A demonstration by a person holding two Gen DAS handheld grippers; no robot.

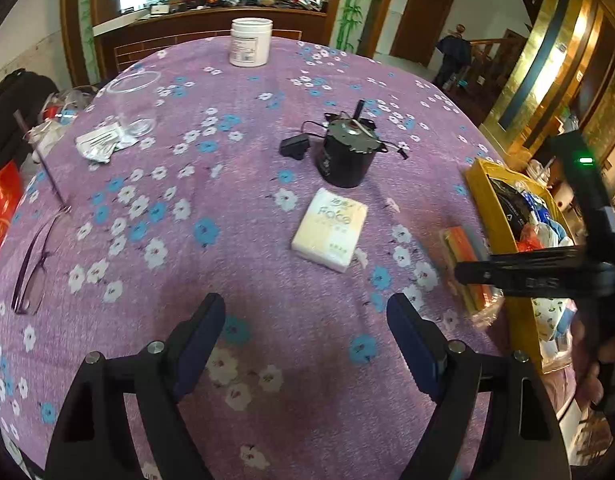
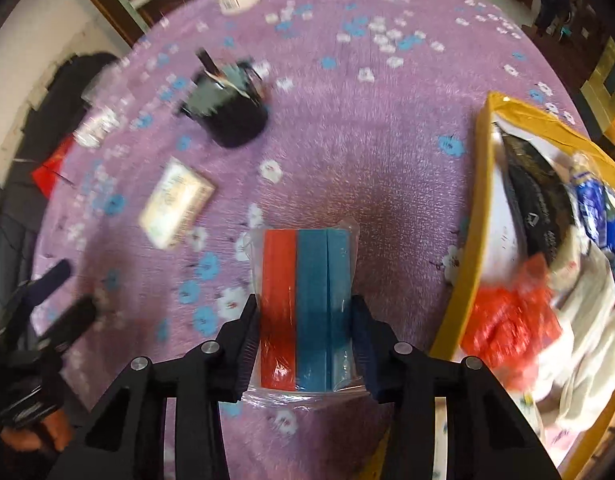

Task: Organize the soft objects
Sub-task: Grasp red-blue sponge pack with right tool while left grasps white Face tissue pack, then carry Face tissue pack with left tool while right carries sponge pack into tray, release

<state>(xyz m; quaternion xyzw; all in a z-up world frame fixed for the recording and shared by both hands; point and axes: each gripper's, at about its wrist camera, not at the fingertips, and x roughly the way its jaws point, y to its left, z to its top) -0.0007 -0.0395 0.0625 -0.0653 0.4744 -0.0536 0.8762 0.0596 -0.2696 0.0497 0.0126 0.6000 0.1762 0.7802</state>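
Sponges [image 2: 305,304], a plastic-wrapped pack of them showing one orange and two teal edges, sit squeezed between the pads of the right claw [image 2: 305,340], which is closed on the pack's long sides above the purple flowered worktop [image 2: 387,140]. Expect it to be light and springy, with a slick wrapper that could slide, so a hold across the middle of the flat sides looks safest. Just to the right waits the yellow-rimmed storage bag [image 2: 473,240], open and already stuffed with fabrics and packets, probably the destination. Over on the other side, the left claw [image 1: 305,344] hovers wide open and empty, with the tissue pack [image 1: 330,235] lying ahead of it, another soft, squashy item. Beyond that stands a black cylindrical gadget [image 1: 345,156].
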